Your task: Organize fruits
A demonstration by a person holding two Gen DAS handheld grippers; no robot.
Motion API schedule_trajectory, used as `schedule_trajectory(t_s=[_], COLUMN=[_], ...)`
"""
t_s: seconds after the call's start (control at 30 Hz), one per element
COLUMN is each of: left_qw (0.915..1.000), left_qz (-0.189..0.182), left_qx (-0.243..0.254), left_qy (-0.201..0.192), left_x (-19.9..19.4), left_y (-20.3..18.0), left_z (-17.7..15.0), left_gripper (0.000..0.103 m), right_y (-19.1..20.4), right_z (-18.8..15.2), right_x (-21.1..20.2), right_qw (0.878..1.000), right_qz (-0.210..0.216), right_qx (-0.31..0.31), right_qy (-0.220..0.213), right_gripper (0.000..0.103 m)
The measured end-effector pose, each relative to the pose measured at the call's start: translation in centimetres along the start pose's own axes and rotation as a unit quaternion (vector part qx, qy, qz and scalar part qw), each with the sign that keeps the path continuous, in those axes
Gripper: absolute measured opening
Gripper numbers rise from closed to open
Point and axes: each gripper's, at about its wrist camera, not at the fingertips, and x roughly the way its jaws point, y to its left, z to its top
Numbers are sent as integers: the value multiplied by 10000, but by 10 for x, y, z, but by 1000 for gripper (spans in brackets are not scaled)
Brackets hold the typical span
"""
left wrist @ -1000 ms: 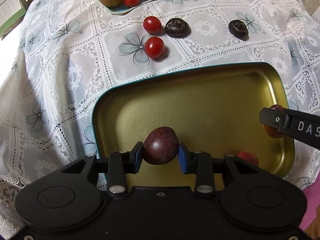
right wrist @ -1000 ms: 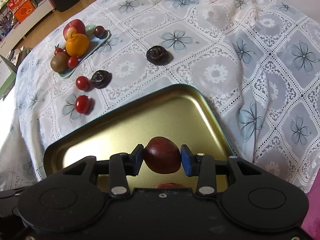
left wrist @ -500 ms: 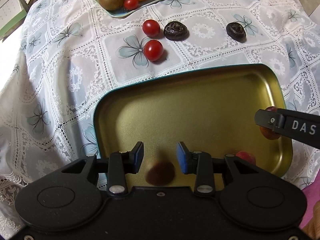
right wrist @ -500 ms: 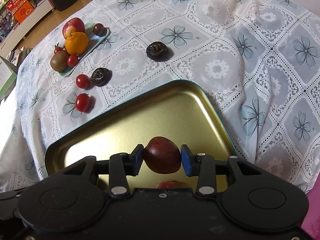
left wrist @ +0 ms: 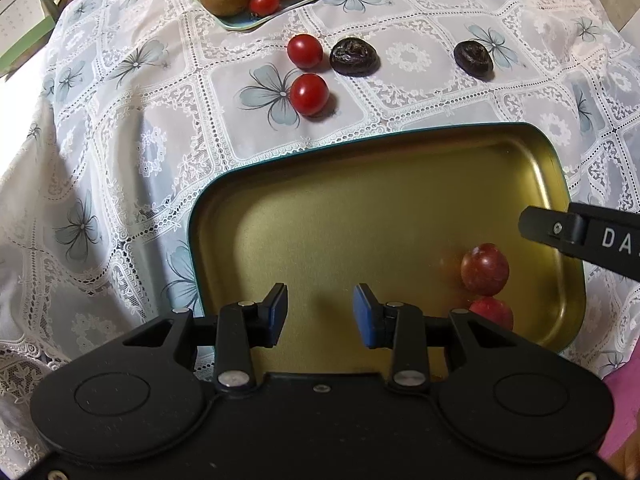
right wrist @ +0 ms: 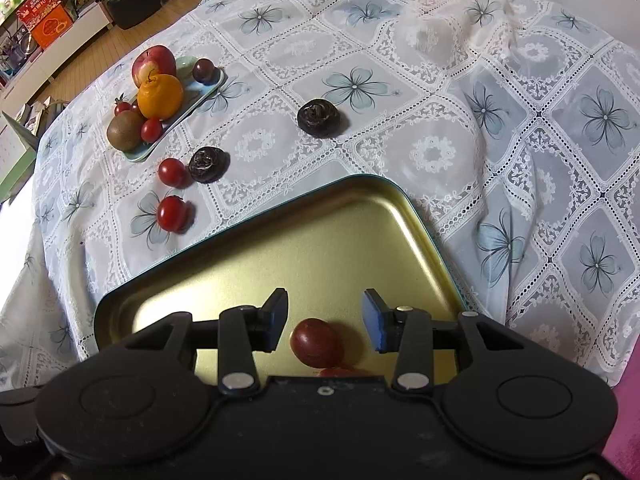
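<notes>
My left gripper [left wrist: 320, 316] hangs open over the gold tray [left wrist: 360, 184] with nothing between its blue pads. Two red plums [left wrist: 485, 269] [left wrist: 492, 312] lie at the tray's right end, under a finger of my right gripper [left wrist: 560, 228]. In the right wrist view my right gripper [right wrist: 325, 312] is opening; a dark red plum [right wrist: 316, 342] rests on the tray [right wrist: 340, 200] below the gap, untouched by the pads. A second red fruit [right wrist: 336, 371] peeks out just beneath it.
On the lace cloth beyond the tray lie two cherry tomatoes [left wrist: 309, 94] [left wrist: 305, 51] and two dark wrinkled fruits [left wrist: 354, 57] [left wrist: 473, 58]. A pale blue plate [right wrist: 208, 92] at the far left holds an apple, an orange, a kiwi and small fruits.
The left gripper opened and its dark plum dropped out of sight below it. The right gripper's pads have parted, and its plum now lies on the tray.
</notes>
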Motion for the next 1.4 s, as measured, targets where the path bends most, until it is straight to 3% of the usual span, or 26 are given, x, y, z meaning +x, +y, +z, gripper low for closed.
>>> schedule_trajectory(t_s=[0.2,0.43,0.6,0.87,1.2,1.4], left_qw=[10000,10000,9999,9997,9994,9978], left_qz=[9,51,45,-98,-73,44], left_qx=[-26,-65,-163,-197,-159,-151], left_qy=[-28,-28,8,55,-292,-642], left_x=[-1,-2,1,6,-14,-34], left_y=[2,6,11,17,47,72], left_z=[-1,-1,-2,-1,20,44], left_gripper=[45,45,45,45,45,45], right_y=[-3,3,10,9,12,13], right_z=[1,-2,-6,-4,-4,1], right_x=[3,-7,-10,-4,10,15], right_qw=[9996,9998,9972,9997,9988,9977], right_qz=[121,-72,-666,75,30,246], right_qx=[131,-114,-172,-238,-188,7], right_qy=[197,-129,-280,84,458,633], right_gripper=[43,44,44,45,45,45])
